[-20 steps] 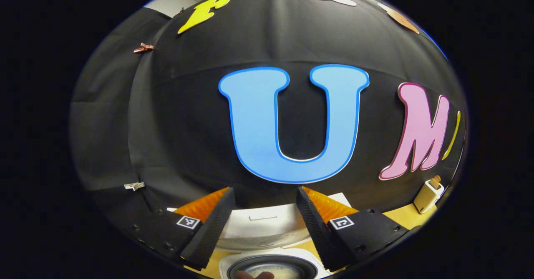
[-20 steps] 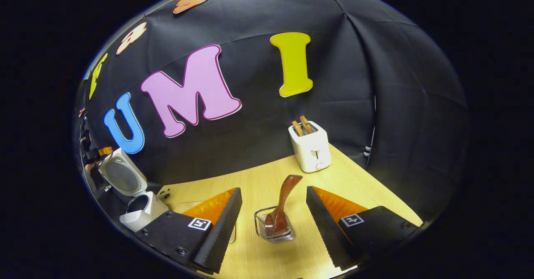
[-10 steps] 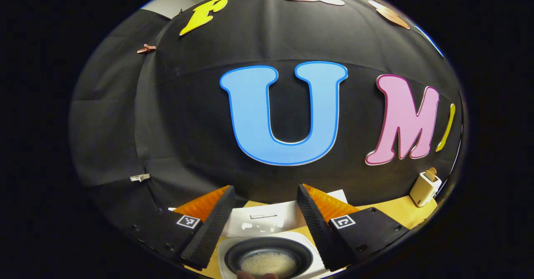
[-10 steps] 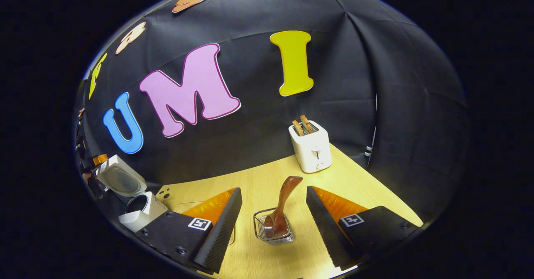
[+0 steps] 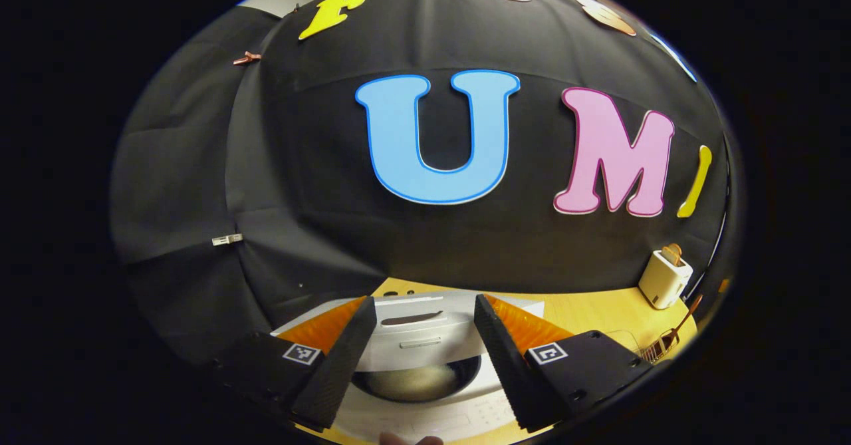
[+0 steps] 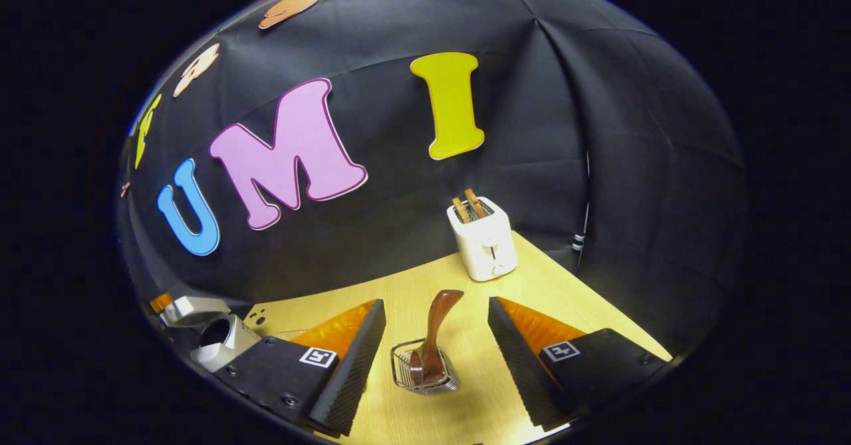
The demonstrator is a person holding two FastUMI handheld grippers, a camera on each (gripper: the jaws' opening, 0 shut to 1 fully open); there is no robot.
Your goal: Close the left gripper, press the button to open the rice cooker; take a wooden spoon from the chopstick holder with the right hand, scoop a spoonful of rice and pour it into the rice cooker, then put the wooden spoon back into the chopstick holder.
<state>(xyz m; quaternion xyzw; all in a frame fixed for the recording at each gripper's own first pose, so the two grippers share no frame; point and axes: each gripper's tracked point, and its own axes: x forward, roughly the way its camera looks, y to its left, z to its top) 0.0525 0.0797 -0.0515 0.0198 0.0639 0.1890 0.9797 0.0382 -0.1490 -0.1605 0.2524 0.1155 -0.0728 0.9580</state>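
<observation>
The white rice cooker (image 5: 425,412) sits just below my left gripper (image 5: 423,300), which is open with its fingers spread either side of the lid's front edge. The lid (image 5: 419,332) hangs tilted low over the dark inner pot (image 5: 415,380), where pale rice shows. In the right gripper view the cooker (image 6: 223,346) is at the far left, its lid (image 6: 189,309) lying almost flat. A brown wooden spoon (image 6: 433,325) stands bowl-down in a wire chopstick holder (image 6: 425,373) on the table. My right gripper (image 6: 435,304) is open, with the spoon's handle rising between its fingers, untouched.
A white toaster (image 6: 483,245) with two slices in it stands at the back of the light wooden table (image 6: 565,285), near the black cloth wall. In the left gripper view the toaster (image 5: 665,277) and the wire holder (image 5: 658,348) are far right.
The cooker's lid has swung down from upright to nearly flat over the pot, and the left gripper came down with it. The right gripper shifted only slightly toward the spoon.
</observation>
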